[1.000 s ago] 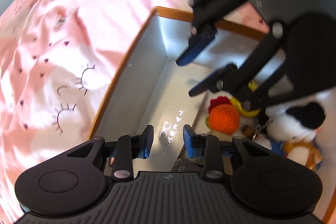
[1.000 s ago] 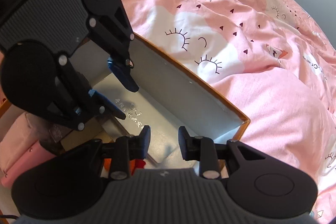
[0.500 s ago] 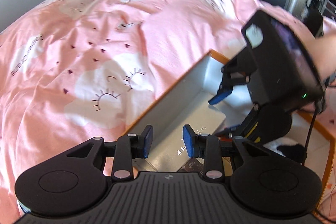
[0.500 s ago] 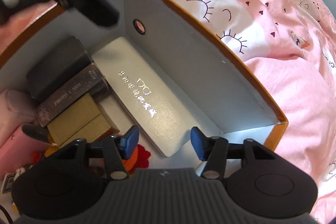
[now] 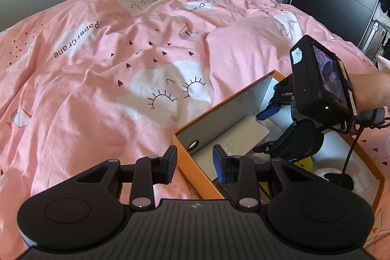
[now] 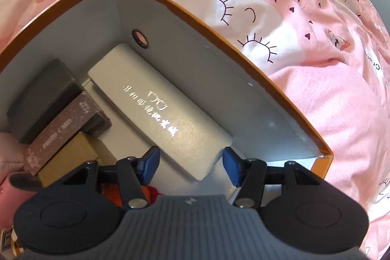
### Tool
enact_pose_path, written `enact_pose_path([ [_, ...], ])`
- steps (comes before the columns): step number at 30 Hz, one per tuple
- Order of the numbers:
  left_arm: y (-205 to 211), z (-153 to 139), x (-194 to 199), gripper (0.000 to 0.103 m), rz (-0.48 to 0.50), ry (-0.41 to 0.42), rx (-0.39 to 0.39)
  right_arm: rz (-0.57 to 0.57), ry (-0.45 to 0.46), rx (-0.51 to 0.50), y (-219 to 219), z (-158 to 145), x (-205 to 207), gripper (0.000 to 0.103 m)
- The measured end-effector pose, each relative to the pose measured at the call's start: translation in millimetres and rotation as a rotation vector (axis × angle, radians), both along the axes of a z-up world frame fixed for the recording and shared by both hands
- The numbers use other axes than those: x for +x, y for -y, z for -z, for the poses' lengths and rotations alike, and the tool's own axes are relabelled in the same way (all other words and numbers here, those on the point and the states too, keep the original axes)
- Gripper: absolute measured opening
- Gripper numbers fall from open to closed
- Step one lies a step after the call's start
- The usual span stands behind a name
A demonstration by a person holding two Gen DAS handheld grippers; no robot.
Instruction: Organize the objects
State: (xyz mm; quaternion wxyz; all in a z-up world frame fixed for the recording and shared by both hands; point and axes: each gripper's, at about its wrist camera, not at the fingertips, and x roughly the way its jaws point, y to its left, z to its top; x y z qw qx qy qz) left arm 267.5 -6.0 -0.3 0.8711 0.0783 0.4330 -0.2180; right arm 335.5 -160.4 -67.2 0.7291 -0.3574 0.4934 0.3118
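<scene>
Right gripper (image 6: pixel 191 163) hanging over the orange box (image 6: pixel 243 40), jaws parted about halfway, gripping nothing; near end of the silver case (image 6: pixel 165 113) lying between and beyond the blue pads (image 6: pixel 148 160), no contact visible. Silver case resting flat on the box floor through the middle of the right wrist frame, long side close along the grey inner wall. At left of that frame, packed side by side: dark grey box (image 6: pixel 41 99), brown speckled box (image 6: pixel 65 123), tan box (image 6: pixel 68 157). Bits of orange and red toy (image 6: pixel 151 191) peeking out behind the lower left finger.

Left gripper (image 5: pixel 194 166) at lower centre of its frame, jaws nearly closed and empty, only a narrow gap left, poised above the near corner of the box over the pink duvet (image 5: pixel 121 65).

Likely trouble from here:
- Closing on the case so near the wall: right-hand pad could catch the wall and drag or tip the whole box on the soft bedding
- Grabbing only the end of the case: could pivot and slip out
- Left-hand finger could knock the tan box or snag the toy
- Cable (image 5: pixel 351 150) trailing across the box at right of the left wrist frame could hook a corner
</scene>
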Motion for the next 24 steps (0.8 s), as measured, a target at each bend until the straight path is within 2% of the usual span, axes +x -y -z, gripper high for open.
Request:
enact_pose_path([
  [3,2.4,-6.4,-12.8,0.043,-0.014,-0.001,0.009,0.018,0.012,0.024,4.3,-17.0,-12.2,0.058],
  [8,6.2,-30.2,-48.2,0.050,-0.034,0.057,-0.006,0.086,0.069,0.116,19.7,-63.1,-47.6,0.060],
  [13,3.0,-57.8,-95.4,0.062,-0.111,0.146,-0.045,0.162,0.134,0.277,38.5,-112.3,-98.2,0.071],
  [15,2.1,-66.5,-115.6,0.067,-0.140,0.187,-0.050,0.191,0.161,0.350,44.6,-127.0,-118.9,0.078],
  [17,1.5,-74.8,-135.6,0.076,-0.172,0.233,-0.049,0.213,0.189,0.413,44.5,-140.6,-134.7,0.082],
  [18,1.3,-79.4,-146.0,0.078,-0.194,0.257,-0.049,0.221,0.206,0.446,46.7,-146.0,-148.1,0.086],
  [20,0.9,-86.2,-165.3,0.089,-0.237,0.305,-0.052,0.247,0.262,0.492,50.7,-154.4,-172.8,0.089],
  [21,1.1,-88.3,-175.0,0.092,-0.262,0.331,-0.051,0.262,0.294,0.506,51.6,-155.4,-184.4,0.090],
  [24,3.7,-88.0,-199.8,0.093,-0.323,0.392,-0.026,0.321,0.379,0.572,57.9,-158.2,-223.0,0.092],
])
